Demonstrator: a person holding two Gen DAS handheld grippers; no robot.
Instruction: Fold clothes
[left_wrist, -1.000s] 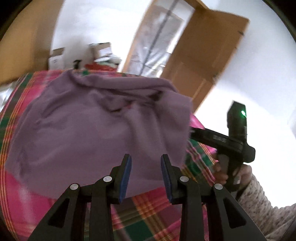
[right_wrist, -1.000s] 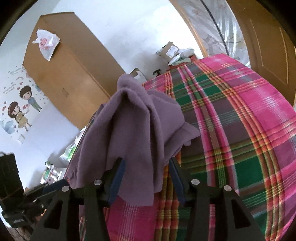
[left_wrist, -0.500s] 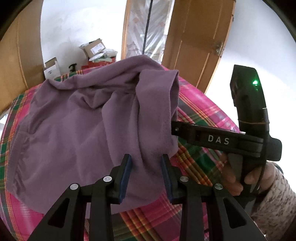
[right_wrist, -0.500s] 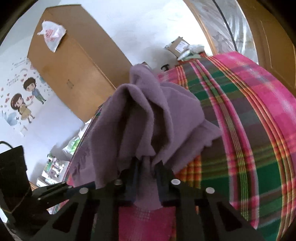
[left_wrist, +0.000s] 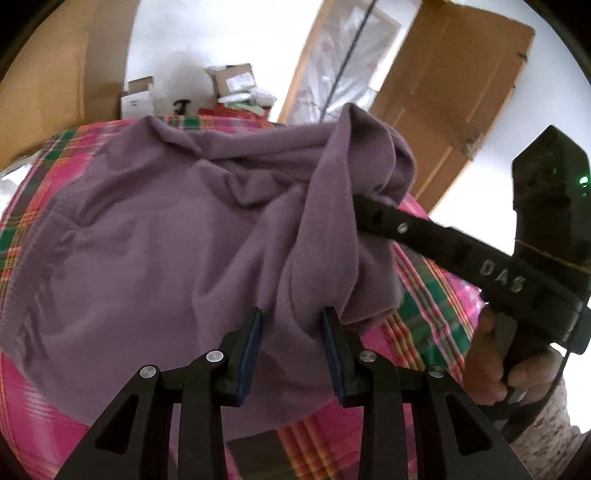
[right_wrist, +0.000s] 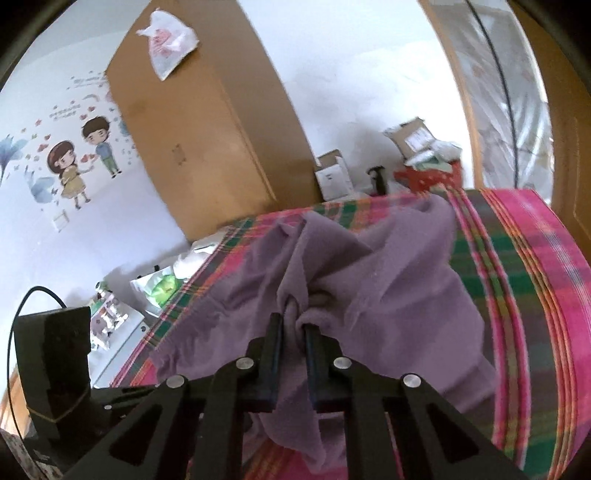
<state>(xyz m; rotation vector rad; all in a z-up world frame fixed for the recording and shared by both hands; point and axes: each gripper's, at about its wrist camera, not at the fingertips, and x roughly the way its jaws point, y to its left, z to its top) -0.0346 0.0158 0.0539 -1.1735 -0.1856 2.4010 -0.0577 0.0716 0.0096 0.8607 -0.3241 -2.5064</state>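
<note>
At the bottom centre of the right wrist view, the right hand-held gripper (right_wrist: 293, 334) has just been closing and now pinches a bunched fold of the purple garment (right_wrist: 388, 295), which lies mid-frame on the plaid bed (right_wrist: 535, 280). In the left wrist view the left hand-held gripper (left_wrist: 293, 325), bottom centre, stands half open with cloth between its pads, not clearly pressed. Likely best: close the left on a matching edge, then lift both evenly.
</note>
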